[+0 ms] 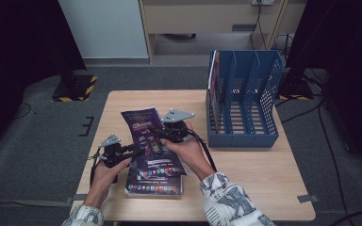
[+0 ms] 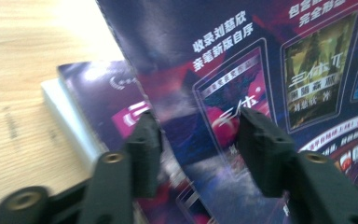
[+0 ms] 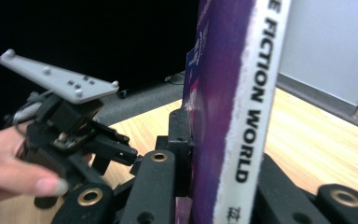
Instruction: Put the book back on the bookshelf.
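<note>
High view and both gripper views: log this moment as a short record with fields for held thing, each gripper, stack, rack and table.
held thing: purple magazine, lifted and tilted above the stack
right gripper: shut on the magazine's spine
left gripper: jaws either side of the magazine's lower edge, no firm contact seen
stack: more magazines flat near the table's front edge
rack: blue file rack at the right rear, one item in its left slot
table: light wood
</note>
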A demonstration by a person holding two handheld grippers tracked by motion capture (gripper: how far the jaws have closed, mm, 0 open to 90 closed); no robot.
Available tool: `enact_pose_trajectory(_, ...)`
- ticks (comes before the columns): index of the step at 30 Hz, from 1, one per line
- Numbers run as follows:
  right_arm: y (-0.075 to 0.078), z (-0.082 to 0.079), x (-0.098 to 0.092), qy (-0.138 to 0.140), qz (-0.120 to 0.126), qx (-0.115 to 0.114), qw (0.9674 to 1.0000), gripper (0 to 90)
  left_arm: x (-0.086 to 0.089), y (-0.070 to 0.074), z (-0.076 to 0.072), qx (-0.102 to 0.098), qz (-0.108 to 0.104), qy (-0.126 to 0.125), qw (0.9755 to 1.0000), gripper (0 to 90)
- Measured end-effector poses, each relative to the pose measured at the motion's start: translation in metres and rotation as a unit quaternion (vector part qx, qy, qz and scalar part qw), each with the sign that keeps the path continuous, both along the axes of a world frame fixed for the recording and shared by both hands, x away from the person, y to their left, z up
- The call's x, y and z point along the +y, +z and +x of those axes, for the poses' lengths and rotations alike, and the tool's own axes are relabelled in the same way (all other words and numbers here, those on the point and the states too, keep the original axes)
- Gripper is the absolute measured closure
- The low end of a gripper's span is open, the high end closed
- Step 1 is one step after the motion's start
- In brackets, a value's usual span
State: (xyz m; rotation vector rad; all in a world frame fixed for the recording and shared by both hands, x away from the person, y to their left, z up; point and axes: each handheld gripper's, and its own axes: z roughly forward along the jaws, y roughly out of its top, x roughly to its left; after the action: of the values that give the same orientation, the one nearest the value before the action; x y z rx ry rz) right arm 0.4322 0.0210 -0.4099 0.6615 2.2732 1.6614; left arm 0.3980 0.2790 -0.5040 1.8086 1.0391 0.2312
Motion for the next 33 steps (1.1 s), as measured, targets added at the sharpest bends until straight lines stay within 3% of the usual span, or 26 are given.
enact_pose_trajectory(2,-0.001,0.0,0.001,0.003,-0.004,-0.003,1.0,82.4,0.002,0.001,-0.001,0.004,0.006,0.005,1.0,65.0)
enact_pose_trajectory(8,0.001,0.001,-0.003,-0.001,-0.008,-0.001,1.0,82.4,0.004,0.006,-0.004,-0.007,0.003,0.006,1.0,72.0)
enact_pose_trajectory(16,0.009,0.004,-0.009,0.001,-0.024,0.002,0.9997,82.1,0.007,0.015,-0.007,-0.024,-0.005,0.011,0.9996,76.9)
enact_pose_trajectory(24,0.013,0.002,-0.01,0.005,-0.016,-0.006,0.9998,82.1,0.011,0.021,-0.008,-0.042,-0.002,0.015,0.999,78.3)
enact_pose_trajectory(30,0.017,0.001,-0.014,0.009,-0.012,-0.002,0.9999,79.9,0.012,0.024,-0.012,-0.054,-0.02,0.015,0.9983,79.1)
enact_pose_trajectory(33,0.021,0.0,-0.016,0.011,-0.012,0.0,0.9999,78.7,0.012,0.025,-0.013,-0.058,-0.019,0.013,0.998,79.4)
